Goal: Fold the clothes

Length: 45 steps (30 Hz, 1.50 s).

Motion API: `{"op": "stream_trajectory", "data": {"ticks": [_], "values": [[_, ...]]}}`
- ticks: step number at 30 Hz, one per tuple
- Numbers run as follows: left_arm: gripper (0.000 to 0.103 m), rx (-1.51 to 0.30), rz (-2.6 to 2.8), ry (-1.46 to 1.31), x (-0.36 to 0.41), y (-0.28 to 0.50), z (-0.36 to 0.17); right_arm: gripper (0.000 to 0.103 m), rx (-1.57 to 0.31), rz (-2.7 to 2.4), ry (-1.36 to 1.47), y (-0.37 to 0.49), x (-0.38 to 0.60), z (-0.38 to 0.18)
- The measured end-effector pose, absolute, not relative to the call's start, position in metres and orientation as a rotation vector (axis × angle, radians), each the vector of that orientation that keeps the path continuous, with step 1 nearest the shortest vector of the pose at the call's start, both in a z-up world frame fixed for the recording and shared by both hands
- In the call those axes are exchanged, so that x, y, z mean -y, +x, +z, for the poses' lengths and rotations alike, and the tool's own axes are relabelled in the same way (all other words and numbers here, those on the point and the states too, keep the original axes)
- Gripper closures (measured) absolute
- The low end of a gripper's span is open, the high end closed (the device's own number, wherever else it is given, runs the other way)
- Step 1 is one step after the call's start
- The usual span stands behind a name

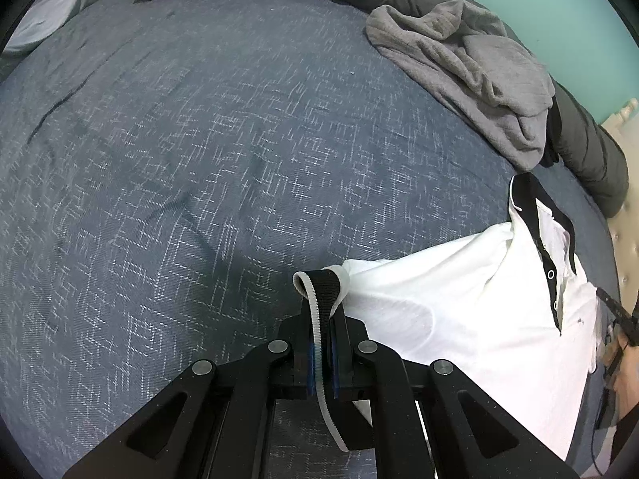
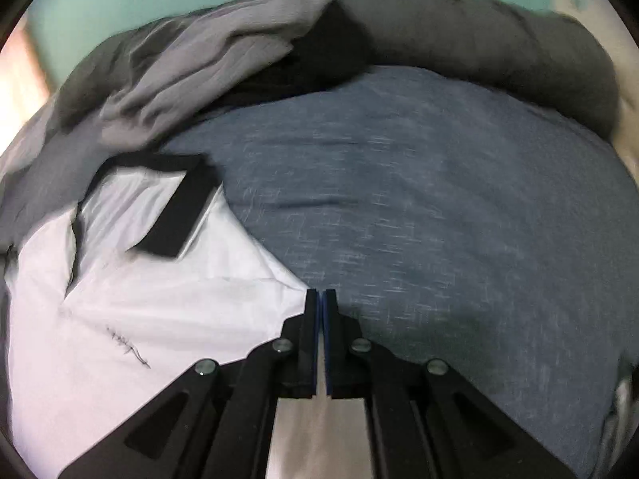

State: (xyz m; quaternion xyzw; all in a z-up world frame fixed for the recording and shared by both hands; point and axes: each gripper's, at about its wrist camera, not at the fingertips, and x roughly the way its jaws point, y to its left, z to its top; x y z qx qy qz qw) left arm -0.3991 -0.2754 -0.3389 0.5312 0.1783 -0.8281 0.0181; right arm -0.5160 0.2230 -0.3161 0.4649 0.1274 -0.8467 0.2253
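Note:
A white polo shirt (image 1: 459, 311) with a black collar (image 1: 531, 195) lies front up on the bed at the right. My left gripper (image 1: 321, 319) is shut on its black, white-edged sleeve cuff (image 1: 319, 287), which sticks up between the pads. In the blurred right wrist view the same shirt (image 2: 139, 299) fills the lower left, its collar (image 2: 175, 215) behind. My right gripper (image 2: 321, 293) is shut at the shirt's shoulder edge. That edge and a crease run straight into the closed pads.
The bed has a blue-grey patterned cover (image 1: 199, 159). A crumpled grey garment (image 1: 479, 72) lies at the far right, backed by a dark rolled duvet (image 2: 499, 40) along the green wall. A person's hand and the other gripper show at the right edge (image 1: 623, 339).

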Motion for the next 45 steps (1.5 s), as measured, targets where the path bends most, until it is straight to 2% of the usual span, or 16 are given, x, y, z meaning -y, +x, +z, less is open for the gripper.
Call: {"op": "stream_trajectory", "data": {"ticks": [6, 8, 11, 16, 18, 20, 22, 30, 31, 32, 34, 35, 45], "values": [[0.097, -0.560, -2.576, 1.652, 0.276, -0.398, -0.341, 0.101, -0.290, -2.199, 1.269, -0.500, -0.236, -0.318], [0.097, -0.567, -2.574, 1.654, 0.277, -0.398, -0.341, 0.101, -0.371, -2.129, 1.251, -0.485, -0.230, -0.322], [0.097, -0.574, -2.565, 1.659, 0.277, -0.398, -0.342, 0.101, -0.367, -2.057, 1.268, -0.473, -0.229, -0.329], [0.097, -0.570, -2.556, 1.669, 0.276, -0.399, -0.342, 0.099, -0.197, -2.183, 1.282, -0.484, -0.254, -0.321], [0.097, -0.567, -2.556, 1.673, 0.274, -0.402, -0.342, 0.087, -0.135, -2.232, 1.275, -0.490, -0.264, -0.315], [0.097, -0.566, -2.556, 1.676, 0.274, -0.405, -0.342, 0.056, -0.060, -2.260, 1.278, -0.495, -0.272, -0.312], [0.097, -0.565, -2.556, 1.676, 0.274, -0.407, -0.343, 0.053, -0.019, -2.277, 1.282, -0.500, -0.276, -0.310], [0.097, -0.554, -2.558, 1.680, 0.267, -0.414, -0.349, 0.054, -0.158, -2.237, 1.330, -0.511, -0.241, -0.326], [0.097, -0.554, -2.558, 1.679, 0.267, -0.407, -0.350, 0.062, -0.173, -2.228, 1.352, -0.513, -0.236, -0.329], [0.097, -0.556, -2.558, 1.678, 0.268, -0.396, -0.352, 0.075, -0.183, -2.222, 1.378, -0.516, -0.233, -0.333], [0.097, -0.556, -2.561, 1.678, 0.266, -0.390, -0.337, 0.090, -0.149, -2.228, 1.385, -0.519, -0.235, -0.335], [0.097, -0.556, -2.562, 1.678, 0.266, -0.388, -0.329, 0.093, -0.126, -2.235, 1.377, -0.520, -0.237, -0.333], [0.097, -0.570, -2.567, 1.673, 0.276, -0.394, -0.337, 0.097, 0.016, -2.407, 1.302, -0.529, -0.261, -0.318]]}}
